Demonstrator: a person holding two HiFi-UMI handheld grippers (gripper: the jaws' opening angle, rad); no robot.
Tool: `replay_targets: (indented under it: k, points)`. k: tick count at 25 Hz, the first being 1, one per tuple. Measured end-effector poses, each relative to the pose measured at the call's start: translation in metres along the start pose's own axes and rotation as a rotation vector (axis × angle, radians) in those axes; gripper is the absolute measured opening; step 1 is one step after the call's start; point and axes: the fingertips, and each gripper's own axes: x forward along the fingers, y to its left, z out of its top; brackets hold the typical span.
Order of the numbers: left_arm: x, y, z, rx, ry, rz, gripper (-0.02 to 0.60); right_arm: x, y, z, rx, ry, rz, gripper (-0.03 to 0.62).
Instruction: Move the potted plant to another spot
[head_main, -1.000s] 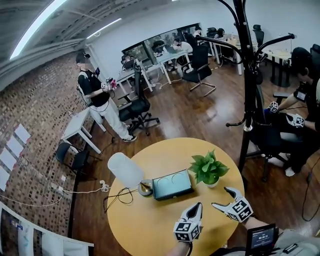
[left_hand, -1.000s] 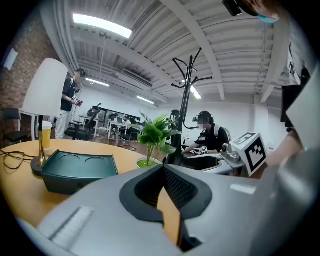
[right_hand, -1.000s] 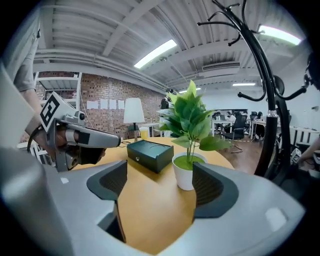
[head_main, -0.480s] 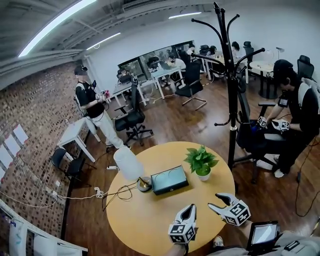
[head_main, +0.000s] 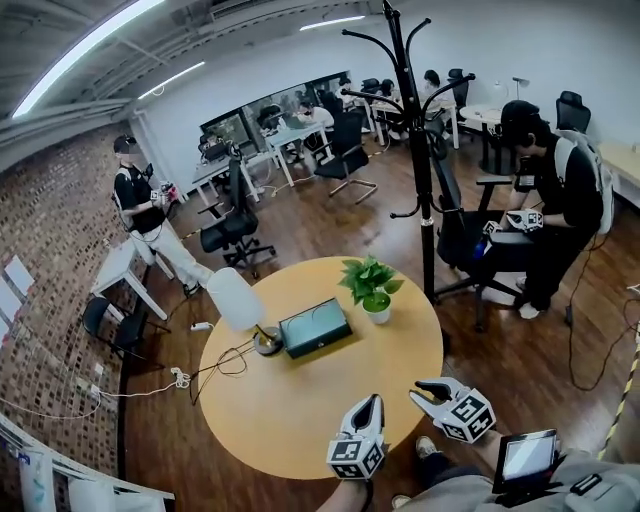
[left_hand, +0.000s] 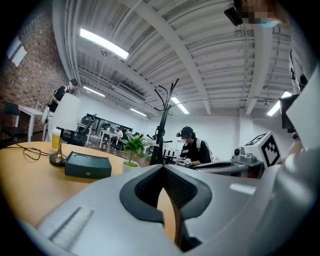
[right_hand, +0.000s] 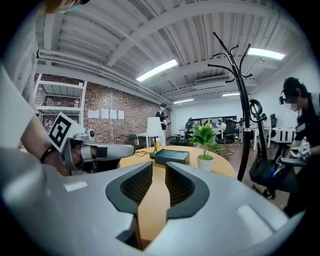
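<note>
Action sits at the near edge of the round tan wooden table (head_main: 300, 400), where two handheld tools hover side by side. Left gripper (head_main: 371, 401): jaws pressed together, nothing in them. Right gripper (head_main: 432, 388), just beside it, has just been closing its jaws. Only a slim gap shows between the ribbed pads, with bare tabletop seen through it and no object caught. Both are well apart from the small leafy green plant in a white pot (head_main: 372, 290), which stands upright on the far right part of the top. Just left of it lies the dark green rectangular box (head_main: 315, 328), and left again stands the white-shaded table lamp (head_main: 236, 298), cable trailing. Off the table, beyond the plant, rises the tall black coat stand (head_main: 420, 150).
</note>
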Motion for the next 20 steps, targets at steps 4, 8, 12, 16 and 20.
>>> replay_targets:
  k: [4, 8, 12, 16, 20]
  points:
    - [-0.021, -0.018, -0.007, -0.011, 0.006, -0.018, -0.003, -0.023, 0.018, -0.006, 0.013, 0.010, -0.007, 0.034]
    - [-0.034, -0.029, -0.014, -0.010, 0.018, -0.012, -0.003, -0.039, 0.027, -0.010, 0.014, 0.014, 0.001, 0.000]
    - [-0.038, -0.041, -0.015, -0.002, 0.021, 0.010, -0.003, -0.049, 0.029, -0.012, 0.025, 0.012, 0.038, 0.000]
    - [-0.039, -0.054, -0.019, -0.017, 0.019, 0.048, -0.003, -0.060, 0.029, -0.015, 0.024, 0.019, 0.089, 0.001]
    - [-0.038, -0.076, -0.029, -0.046, 0.026, 0.085, -0.003, -0.078, 0.026, -0.025, 0.032, 0.036, 0.139, 0.001]
